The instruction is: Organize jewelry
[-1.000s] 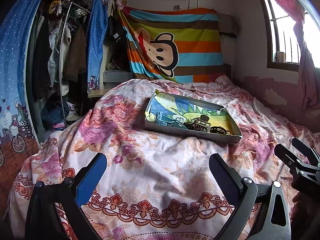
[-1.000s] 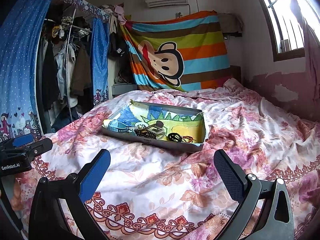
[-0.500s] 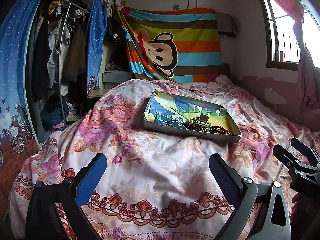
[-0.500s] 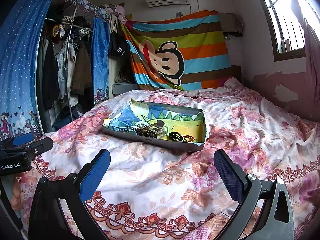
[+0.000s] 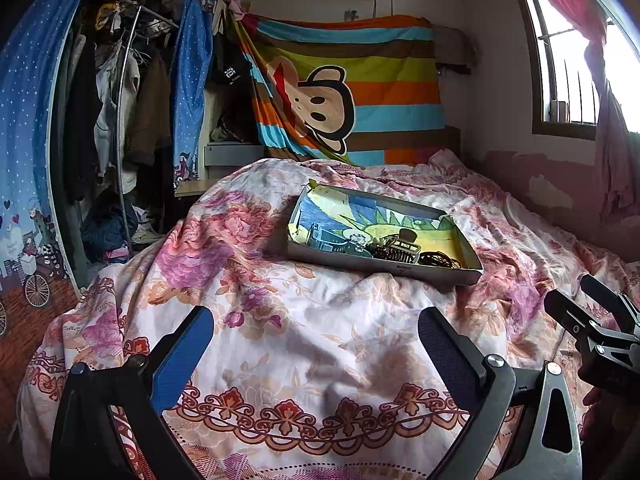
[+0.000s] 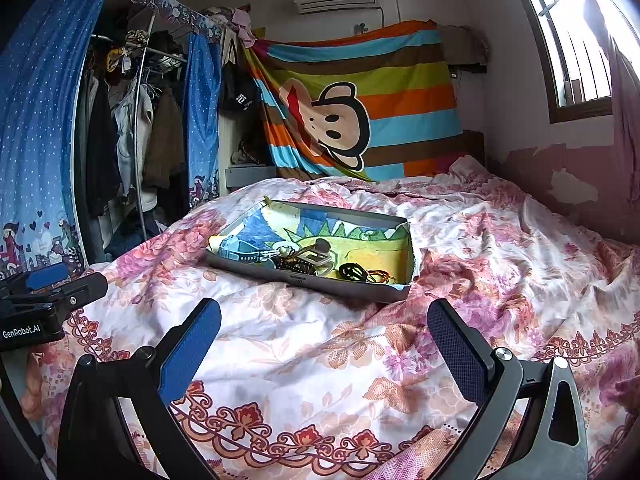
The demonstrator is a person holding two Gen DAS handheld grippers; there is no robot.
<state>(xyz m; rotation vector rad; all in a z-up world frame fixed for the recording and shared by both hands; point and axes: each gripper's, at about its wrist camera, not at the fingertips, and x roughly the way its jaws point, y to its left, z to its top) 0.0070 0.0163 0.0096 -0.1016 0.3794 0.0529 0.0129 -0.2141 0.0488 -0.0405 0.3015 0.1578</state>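
**A:** Where is the jewelry?

**B:** It all sits in the shallow tray (image 6: 310, 276) on the bed (image 6: 500, 240), bunched along the near wall: a watch (image 6: 244, 255) toward the 9 o'clock end, a tangle of beads and a hair claw (image 6: 316, 258) in the middle, dark bands (image 6: 354, 273) toward 3 o'clock. I judge a walled tray is used because small pieces would sink into the folds of the soft quilt.

**A:** And your tongs?

**B:** My right tongs (image 6: 324, 344) hang wide apart, holding nothing, well short of the tray, which lies at 12 o'clock. My left tongs (image 5: 316, 348) are equally wide and bare; from there the tray lies toward 1 o'clock. I hold both low over the quilt and aimed at the tray, so either could reach in.

**A:** Sorted, or waiting to be sorted?

**B:** I cannot tell. The pieces lie in a heap, which fits a jumble awaiting sorting; they are also all gathered in 1 container, which fits a finished tidy-up. Nothing loose shows on the quilt.
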